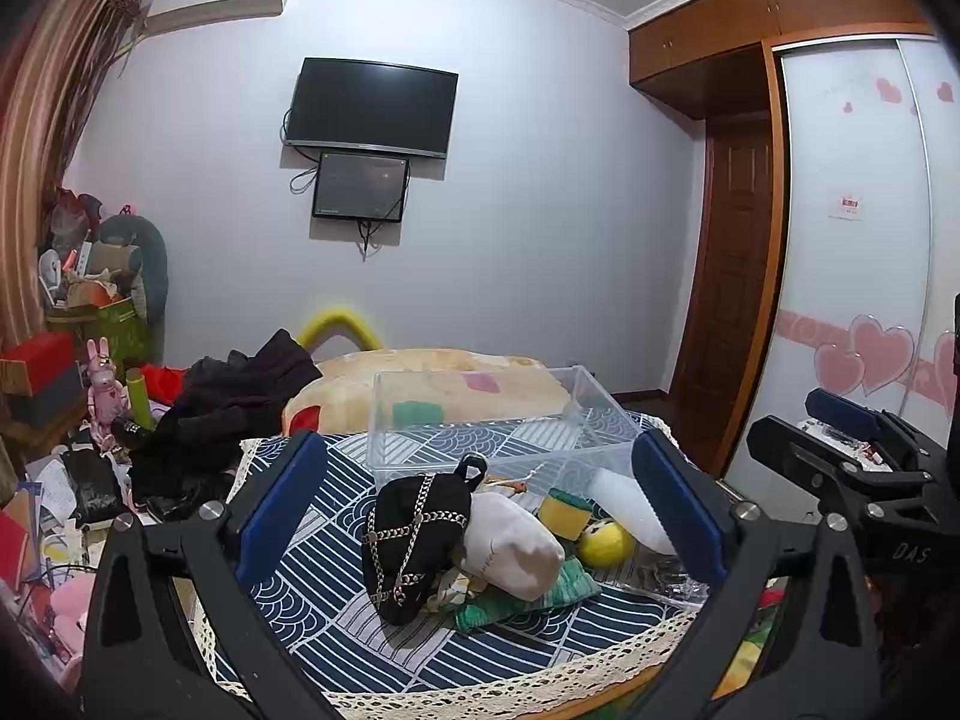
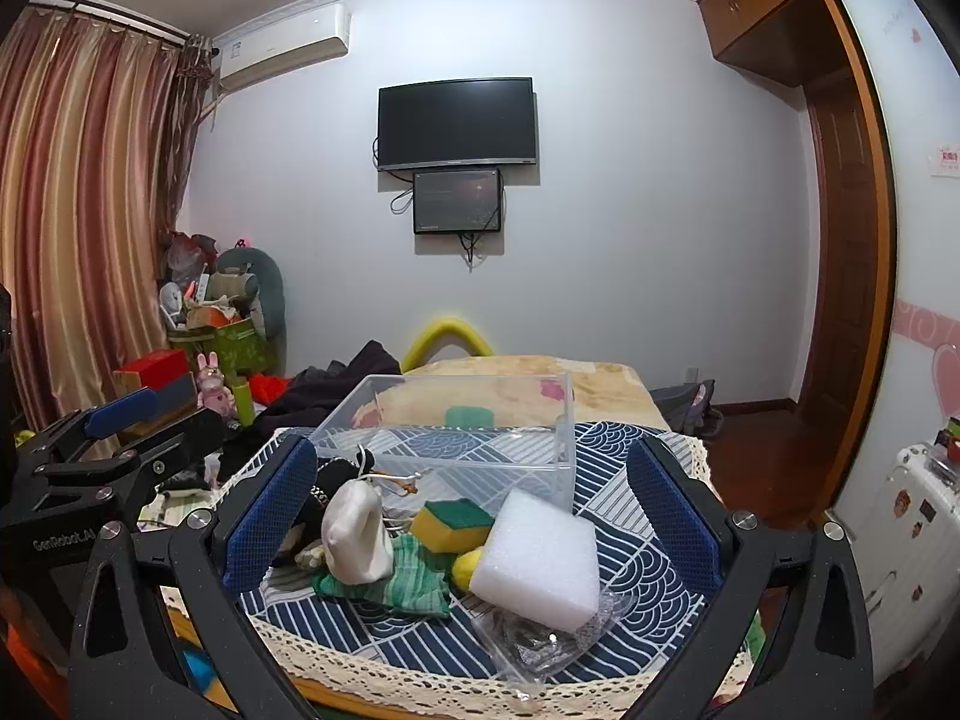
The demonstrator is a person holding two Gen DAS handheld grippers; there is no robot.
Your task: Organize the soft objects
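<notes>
Bedroom table: white pouch (image 1: 513,543) lies tilted between black bag (image 1: 414,540) and sponge (image 1: 564,514); clear box (image 1: 498,420) behind. Left gripper (image 1: 480,516) and right gripper (image 2: 474,516) both gape empty.

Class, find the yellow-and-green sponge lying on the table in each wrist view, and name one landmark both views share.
Left wrist view: the sponge sits right of centre, between the white pouch and the white foam block.
Right wrist view: sponge at centre, left of the foam block.
Shared landmark: the clear box behind it.

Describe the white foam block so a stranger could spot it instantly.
Start at the clear plastic box on the blue patterned tablecloth. Just in front of its right corner lies the white foam block, partly on a crinkled clear bag. It is the only plain white, square-edged slab there.
</notes>
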